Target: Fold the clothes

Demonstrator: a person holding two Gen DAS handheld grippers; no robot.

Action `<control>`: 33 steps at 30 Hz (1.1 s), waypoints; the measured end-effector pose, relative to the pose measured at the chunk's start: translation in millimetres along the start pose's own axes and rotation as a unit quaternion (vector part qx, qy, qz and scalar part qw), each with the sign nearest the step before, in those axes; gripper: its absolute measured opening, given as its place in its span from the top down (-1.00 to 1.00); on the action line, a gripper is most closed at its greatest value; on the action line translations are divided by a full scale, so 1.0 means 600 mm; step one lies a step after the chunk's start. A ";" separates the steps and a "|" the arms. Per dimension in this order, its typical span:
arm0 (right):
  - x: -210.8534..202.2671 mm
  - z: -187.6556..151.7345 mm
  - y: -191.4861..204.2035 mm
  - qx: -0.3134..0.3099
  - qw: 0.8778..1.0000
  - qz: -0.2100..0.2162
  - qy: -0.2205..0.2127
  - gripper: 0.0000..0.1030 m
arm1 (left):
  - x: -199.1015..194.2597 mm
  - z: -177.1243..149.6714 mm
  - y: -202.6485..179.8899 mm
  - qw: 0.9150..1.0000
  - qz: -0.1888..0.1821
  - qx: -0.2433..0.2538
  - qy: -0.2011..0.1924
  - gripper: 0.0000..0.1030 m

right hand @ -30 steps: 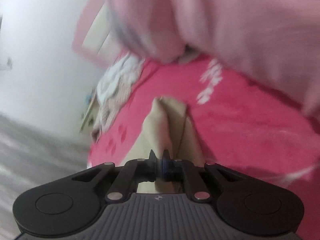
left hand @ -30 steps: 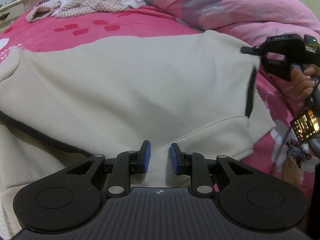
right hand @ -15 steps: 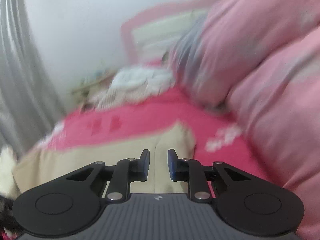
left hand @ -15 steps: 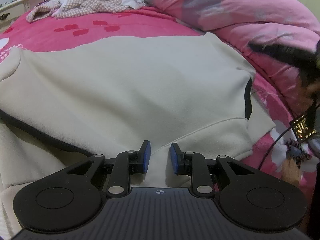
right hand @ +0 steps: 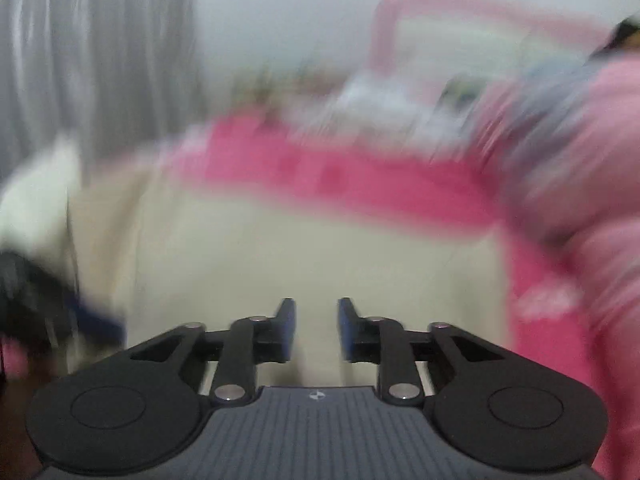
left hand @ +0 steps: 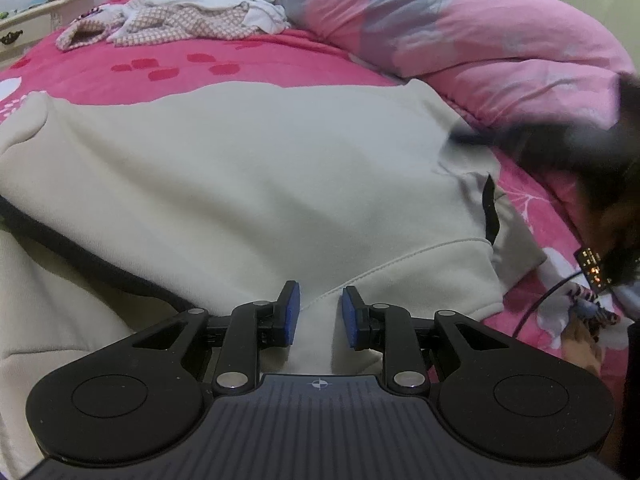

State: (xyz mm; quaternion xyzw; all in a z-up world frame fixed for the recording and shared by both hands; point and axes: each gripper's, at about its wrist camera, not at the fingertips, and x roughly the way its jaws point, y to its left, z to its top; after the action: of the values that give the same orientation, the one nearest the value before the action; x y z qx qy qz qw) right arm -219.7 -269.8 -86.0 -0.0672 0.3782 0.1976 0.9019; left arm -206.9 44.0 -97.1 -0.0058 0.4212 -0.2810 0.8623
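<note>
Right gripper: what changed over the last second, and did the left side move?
The right gripper let go of the fold of the cream sweatshirt it was pinching; its jaws are opening with nothing between them. It rolled back level and swung over the garment, blurred at the left view's right edge. The left gripper stayed put, jaws apart over the hem; the sweatshirt still lies flat on the pink bedspread.

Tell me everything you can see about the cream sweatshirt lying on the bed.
The cream sweatshirt lies spread nearly flat across the pink bedspread. It looks like soft, thick fleece, with a stitched curved seam, black trim along one edge and a dark slit near its right side. Its near edge reaches between the left gripper's blue pads, which do not pinch it.
</note>
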 end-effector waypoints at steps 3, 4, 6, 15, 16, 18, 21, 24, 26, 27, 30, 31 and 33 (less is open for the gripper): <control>-0.001 0.020 0.004 -0.031 0.999 0.004 0.024 0.30 | -0.011 -0.001 -0.003 1.000 0.004 0.001 -0.005 0.50; -0.009 0.044 0.001 -0.035 0.999 0.010 0.034 0.30 | -0.018 -0.001 -0.004 1.000 0.004 0.003 -0.006 0.45; -0.016 0.096 0.000 -0.040 0.998 0.036 0.032 0.30 | -0.038 -0.001 -0.004 1.000 0.001 0.003 -0.009 0.42; 0.014 0.294 0.173 -0.138 0.963 0.218 0.076 -0.02 | -0.176 -0.006 0.068 0.994 -0.012 -0.086 -0.058 0.33; 0.036 0.309 0.192 -0.124 0.963 0.225 0.087 -0.02 | -0.187 -0.007 0.076 0.993 -0.010 -0.097 -0.065 0.32; 0.084 0.339 0.218 -0.074 0.965 0.230 0.102 -0.02 | -0.202 -0.006 0.085 0.991 0.004 -0.110 -0.077 0.32; 0.149 0.374 0.230 0.028 0.965 0.233 0.116 -0.02 | -0.206 -0.002 0.086 0.990 0.037 -0.113 -0.080 0.30; 0.187 0.383 0.242 0.065 0.962 0.231 0.128 -0.02 | -0.200 -0.005 0.082 0.991 0.052 -0.108 -0.063 0.30; 0.221 0.388 0.248 0.074 0.956 0.234 0.160 -0.02 | -0.197 -0.010 0.076 0.992 0.057 -0.098 -0.052 0.30; 0.236 0.387 0.257 0.071 0.954 0.231 0.179 -0.02 | -0.197 -0.014 0.074 0.993 0.060 -0.093 -0.047 0.30; 0.283 0.382 0.277 0.064 0.951 0.209 0.218 0.01 | -0.209 -0.027 0.078 0.993 0.071 -0.089 -0.040 0.30; 0.291 0.376 0.279 0.065 0.949 0.211 0.223 0.26 | -0.214 -0.031 0.081 0.992 0.075 -0.090 -0.039 0.30; 0.301 0.365 0.280 0.065 0.945 0.227 0.228 0.79 | -0.225 -0.038 0.087 0.991 0.084 -0.093 -0.038 0.30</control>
State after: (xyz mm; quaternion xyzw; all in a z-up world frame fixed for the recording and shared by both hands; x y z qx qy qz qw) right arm -29.9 -1.9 -55.0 0.0361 0.5907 0.3513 0.7255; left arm -264.1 159.4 -27.2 -0.0609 0.4111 -0.1666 0.8942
